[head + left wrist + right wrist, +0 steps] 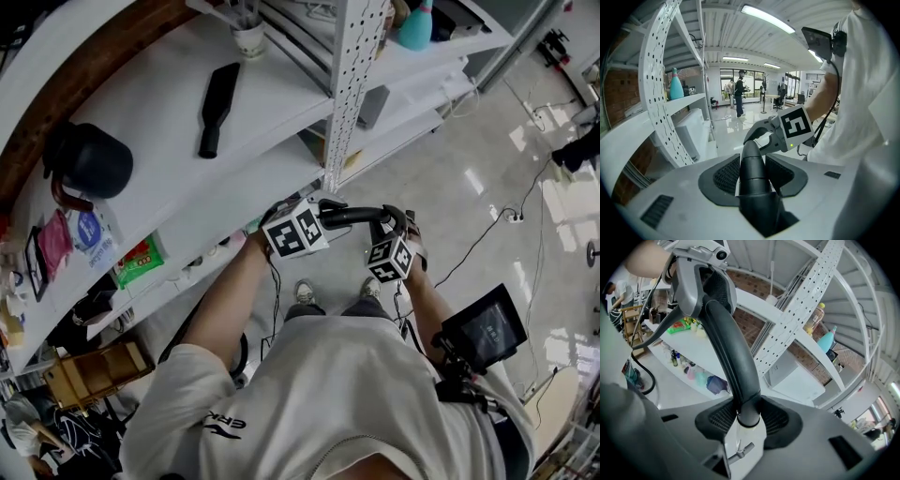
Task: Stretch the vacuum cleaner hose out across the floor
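Open lab-like hall, white perforated shelving [352, 84], glossy floor [450, 216], ceiling strip lights [766, 18]

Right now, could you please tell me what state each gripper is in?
The left gripper is shut on the hose handle.
The right gripper is shut on the same hose handle.

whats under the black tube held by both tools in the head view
Below the black tube: the person's two shoes on the glossy floor. The torso covers whatever lies nearer; no hose shows there.
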The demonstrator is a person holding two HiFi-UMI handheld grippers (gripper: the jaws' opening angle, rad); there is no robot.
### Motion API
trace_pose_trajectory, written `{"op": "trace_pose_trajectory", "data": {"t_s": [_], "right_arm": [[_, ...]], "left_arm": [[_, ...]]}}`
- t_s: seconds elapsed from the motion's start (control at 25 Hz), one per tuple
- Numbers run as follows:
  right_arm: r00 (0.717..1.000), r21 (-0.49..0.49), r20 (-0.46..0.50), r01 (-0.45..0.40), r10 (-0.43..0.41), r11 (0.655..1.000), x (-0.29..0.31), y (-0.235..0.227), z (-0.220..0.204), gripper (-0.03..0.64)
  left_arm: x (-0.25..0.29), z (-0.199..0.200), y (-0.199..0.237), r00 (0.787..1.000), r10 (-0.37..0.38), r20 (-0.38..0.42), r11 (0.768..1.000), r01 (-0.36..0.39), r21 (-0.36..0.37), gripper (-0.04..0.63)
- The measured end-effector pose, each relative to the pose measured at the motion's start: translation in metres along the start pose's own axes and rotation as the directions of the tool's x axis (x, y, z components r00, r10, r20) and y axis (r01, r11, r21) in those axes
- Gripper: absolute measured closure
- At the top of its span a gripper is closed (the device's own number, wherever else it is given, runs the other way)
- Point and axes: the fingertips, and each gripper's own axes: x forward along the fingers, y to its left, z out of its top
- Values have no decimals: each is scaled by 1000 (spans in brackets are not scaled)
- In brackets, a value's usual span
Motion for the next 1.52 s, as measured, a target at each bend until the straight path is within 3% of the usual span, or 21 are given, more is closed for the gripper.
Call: {"op": "trace_pose_trajectory", "data": {"t_s": [0.32, 0.8, 1.52], "right_arm": [[999, -23, 27, -39, 40, 999, 8, -63, -56, 459], [999, -21, 45, -15, 16, 1000, -3, -164, -147, 459], [996, 96, -37, 82, -79, 992, 39, -288, -234, 458]], "left_arm": [[70, 52, 7, 999, 39, -19, 999, -40, -37, 426], [172, 143, 4, 999, 47, -11, 998, -47, -44, 428], [292, 219, 72, 998, -64, 2, 998, 64, 0, 430]]}}
